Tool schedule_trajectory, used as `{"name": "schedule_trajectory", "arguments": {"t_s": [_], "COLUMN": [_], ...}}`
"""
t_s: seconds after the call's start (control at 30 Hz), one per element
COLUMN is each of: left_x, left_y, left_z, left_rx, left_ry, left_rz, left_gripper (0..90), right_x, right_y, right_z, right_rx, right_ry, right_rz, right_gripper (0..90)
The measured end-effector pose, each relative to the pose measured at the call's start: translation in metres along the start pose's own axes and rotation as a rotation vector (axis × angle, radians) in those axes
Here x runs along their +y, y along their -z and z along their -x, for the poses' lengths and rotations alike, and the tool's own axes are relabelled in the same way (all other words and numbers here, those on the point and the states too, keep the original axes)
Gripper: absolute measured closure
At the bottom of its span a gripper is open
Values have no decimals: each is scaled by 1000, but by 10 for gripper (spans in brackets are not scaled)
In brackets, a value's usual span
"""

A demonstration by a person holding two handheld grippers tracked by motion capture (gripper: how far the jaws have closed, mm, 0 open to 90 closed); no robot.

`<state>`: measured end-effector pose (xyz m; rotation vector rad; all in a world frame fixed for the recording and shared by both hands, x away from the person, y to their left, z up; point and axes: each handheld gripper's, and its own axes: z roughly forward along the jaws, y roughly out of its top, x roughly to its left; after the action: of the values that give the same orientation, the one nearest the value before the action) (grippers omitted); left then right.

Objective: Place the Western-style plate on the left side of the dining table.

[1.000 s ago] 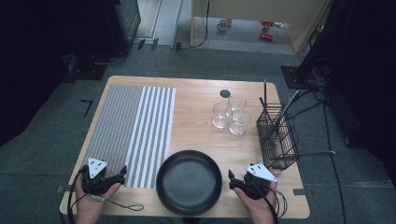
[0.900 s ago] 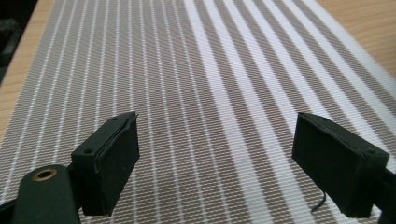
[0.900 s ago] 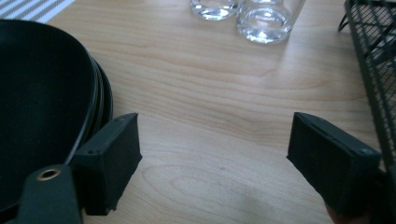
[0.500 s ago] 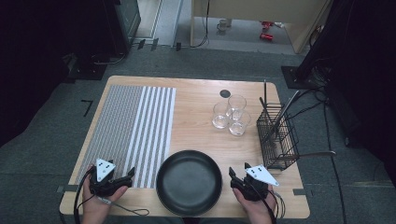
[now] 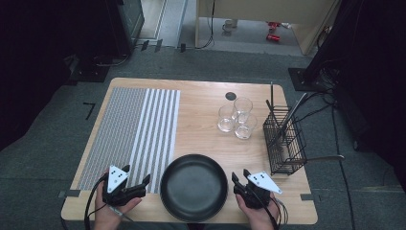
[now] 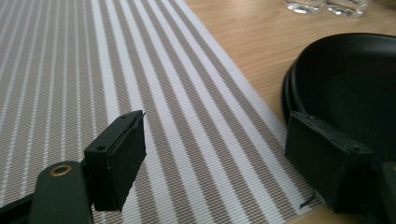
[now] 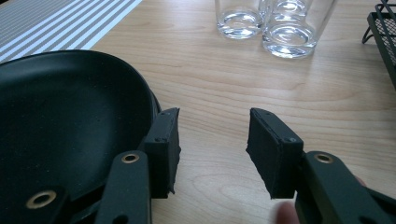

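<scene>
The left tongs (image 5: 136,183) have slid right along the near edge of the striped mat (image 5: 129,134) toward the black pan (image 5: 193,187), jaws apart and empty, while the right tongs (image 5: 241,178) wait open just right of it, so both seem to be closing in on it. On the desk (image 5: 201,103) sit one pan at the near edge, one mat, three glasses (image 5: 235,119) and one wire basket (image 5: 285,141).

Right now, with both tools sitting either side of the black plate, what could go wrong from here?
The left tool and right tool are open beside the black plate. It lies close to the table's near edge, so a lopsided grip might tip it off. Reaching farther, the right tool could knock the three clustered glasses.
</scene>
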<state>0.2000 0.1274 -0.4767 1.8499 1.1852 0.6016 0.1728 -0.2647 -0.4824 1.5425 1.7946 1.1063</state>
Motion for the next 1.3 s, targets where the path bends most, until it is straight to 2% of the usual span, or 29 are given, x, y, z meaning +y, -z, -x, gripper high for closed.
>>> {"name": "schedule_trajectory", "arguments": {"t_s": [0.17, 0.27, 0.33, 0.37, 0.57, 0.67, 0.77, 0.87, 0.9, 0.93, 0.97, 1.03, 1.1, 1.23, 1.27, 1.3], "left_x": [1, 2, 3, 3, 5, 3, 1, 0, -1, -1, -2, -3, -4, -6, -6, -6], "left_y": [-1, -2, -2, -3, -4, -7, -9, -10, -10, -11, -11, -12, -13, -15, -15, -15], "left_z": [9, 15, 19, 21, 28, 33, 36, 38, 39, 40, 41, 44, 46, 49, 50, 50], "left_rx": [-49, -72, -74, -79, -112, -117, -123, -135, -137, -143, -149, -153, -143, -173, -179, -186], "left_ry": [9, 6, -5, -10, -1, -19, -22, -19, -21, -22, -26, -41, -54, -54, -54, -51], "left_rz": [5, 9, 8, 8, 10, -4, -17, -32, -36, -41, -46, -52, -63, -79, -76, -74], "left_gripper": [206, 207, 221, 235, 273, 318, 337, 389, 437, 437, 476, 496, 556, 581, 588, 593], "right_x": [0, 0, -1, -2, -4, -6, -7, -7, -8, -8, -8, -9, -9, -10, -10, -9], "right_y": [1, 1, 2, 1, -3, -3, -3, -2, -2, -2, -2, -2, -2, -3, -2, 1], "right_z": [-4, -6, -7, -8, -12, -15, -17, -16, -16, -16, -16, -17, -18, -18, -17, -16], "right_rx": [15, 37, 88, 94, 79, 70, 63, 81, 78, 78, 81, 81, 78, 73, 81, 116], "right_ry": [2, -1, -21, -29, -24, -5, -8, -54, -62, -62, -86, -92, -91, -98, -108, -136], "right_rz": [6, 1, -3, -9, -35, -33, -29, -29, -30, -30, -34, -39, -51, -47, -38, -20], "right_gripper": [563, 638, 691, 704, 713, 764, 788, 802, 819, 819, 855, 876, 898, 894, 868, 840]}}
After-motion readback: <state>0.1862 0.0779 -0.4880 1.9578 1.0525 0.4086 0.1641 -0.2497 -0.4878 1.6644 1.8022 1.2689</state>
